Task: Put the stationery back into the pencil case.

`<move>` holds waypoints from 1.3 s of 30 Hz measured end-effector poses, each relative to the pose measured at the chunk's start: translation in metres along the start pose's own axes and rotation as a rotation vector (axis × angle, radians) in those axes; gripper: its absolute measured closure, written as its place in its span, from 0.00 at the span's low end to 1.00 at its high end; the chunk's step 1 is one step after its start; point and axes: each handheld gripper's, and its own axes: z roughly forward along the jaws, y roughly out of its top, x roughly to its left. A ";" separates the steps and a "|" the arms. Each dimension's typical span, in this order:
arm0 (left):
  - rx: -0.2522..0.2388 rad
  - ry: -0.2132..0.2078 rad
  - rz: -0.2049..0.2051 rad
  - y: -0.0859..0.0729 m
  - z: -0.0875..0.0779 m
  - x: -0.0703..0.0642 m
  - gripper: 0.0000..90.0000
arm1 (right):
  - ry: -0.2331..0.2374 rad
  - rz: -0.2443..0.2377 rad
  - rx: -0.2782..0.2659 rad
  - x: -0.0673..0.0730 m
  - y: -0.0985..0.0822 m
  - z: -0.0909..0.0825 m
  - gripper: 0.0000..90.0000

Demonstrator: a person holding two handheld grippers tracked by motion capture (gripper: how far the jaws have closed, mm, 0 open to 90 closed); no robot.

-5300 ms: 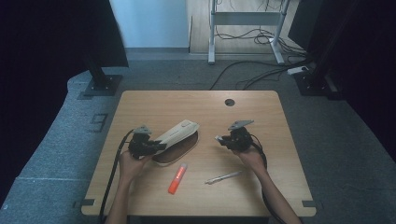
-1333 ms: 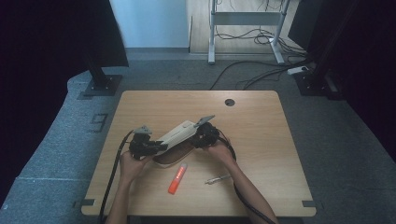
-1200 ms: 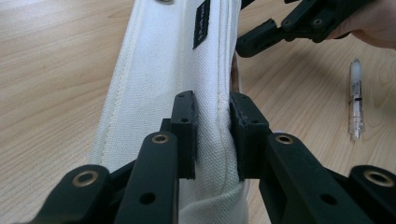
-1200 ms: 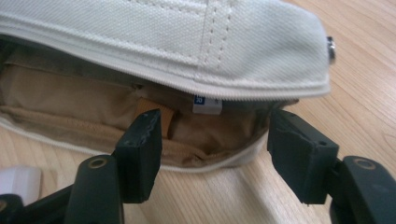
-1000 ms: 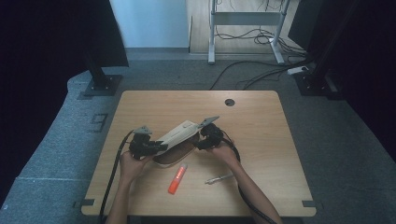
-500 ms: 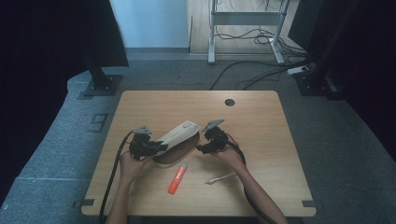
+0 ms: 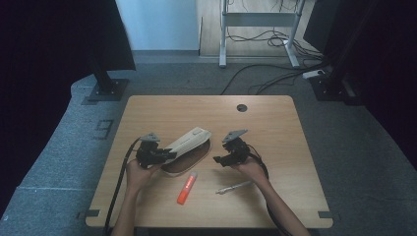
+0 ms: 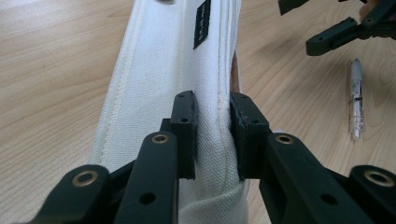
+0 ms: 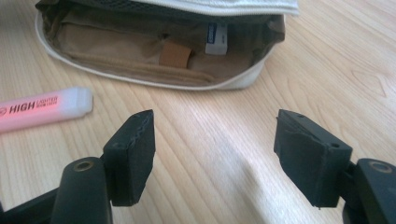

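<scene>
A white pencil case [image 7: 189,142] lies open on the wooden table, its top flap lifted and its tan inside [image 9: 154,46] facing my right gripper. My left gripper [image 7: 164,155] is shut on the white flap [image 8: 159,70], and its pads [image 8: 184,130] pinch the fabric along a seam. My right gripper [image 7: 219,160] hangs open just right of the case, with nothing between its jaws and bare wood beneath them [image 9: 215,140]. An orange highlighter [image 7: 187,188] lies in front of the case. A slim pen [image 7: 235,187] lies to the highlighter's right.
The wooden table [image 7: 275,132] has a round cable hole [image 7: 241,107] near its far edge. Dark monitor stands and cables sit on the grey floor behind it. In the left gripper view the pen [image 8: 356,100] lies below the right gripper [image 8: 345,28].
My right gripper has drawn back to the right, away from the far end of the case. The left gripper keeps its hold on the flap and has not moved.
</scene>
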 end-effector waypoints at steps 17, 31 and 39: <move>0.002 0.000 0.000 0.000 0.000 -0.001 0.81 | 0.014 0.007 0.003 0.004 -0.024 -0.020 0.30; 0.004 0.003 0.001 0.000 -0.001 -0.001 0.81 | 0.022 0.019 0.010 0.009 -0.054 -0.041 0.33; 0.006 0.002 0.001 0.000 -0.001 -0.001 0.81 | 0.038 0.024 0.024 0.014 -0.072 -0.047 0.36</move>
